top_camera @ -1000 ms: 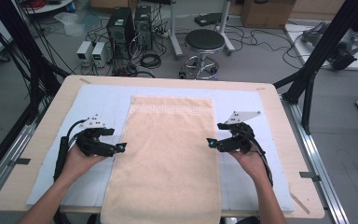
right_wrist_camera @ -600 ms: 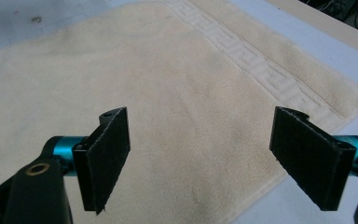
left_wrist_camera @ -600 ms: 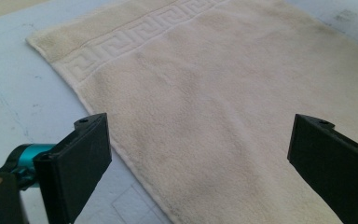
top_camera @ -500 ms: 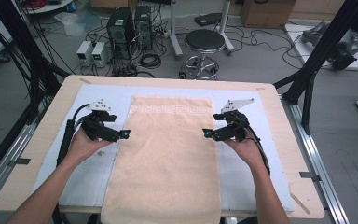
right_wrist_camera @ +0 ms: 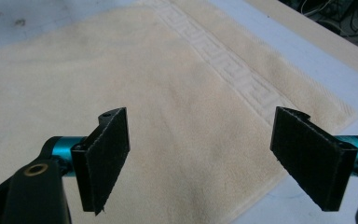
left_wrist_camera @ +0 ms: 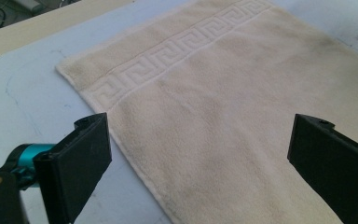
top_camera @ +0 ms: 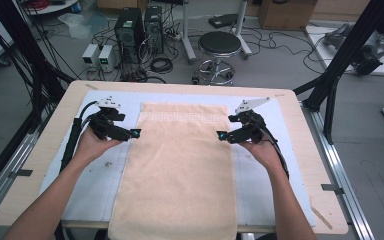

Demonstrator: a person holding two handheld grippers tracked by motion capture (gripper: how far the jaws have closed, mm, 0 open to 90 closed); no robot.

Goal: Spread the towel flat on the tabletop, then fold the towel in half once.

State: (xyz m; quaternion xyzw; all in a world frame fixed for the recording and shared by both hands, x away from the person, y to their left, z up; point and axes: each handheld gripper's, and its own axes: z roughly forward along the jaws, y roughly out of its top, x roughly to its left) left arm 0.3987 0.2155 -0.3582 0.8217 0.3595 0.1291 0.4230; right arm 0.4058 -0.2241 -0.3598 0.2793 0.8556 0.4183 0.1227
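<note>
A beige towel with a key-pattern band at its far end lies flat down the middle of the white mat, and its near end hangs over the table's front edge. My left gripper hovers at the towel's left edge near the far corner. Its jaws have just been opening and stand wide apart over the towel with nothing pinched between them. My right gripper hovers at the right edge, level with the left one. It is open above the towel, whose patterned band runs toward the corner.
The mat covers most of the wooden table. Black frame posts stand at the table's far corners. On the floor beyond are a stool, computer towers and loose cables.
Both hands have moved away from the person along the towel's side edges toward its far end and risen a little. The towel has stayed flat.
</note>
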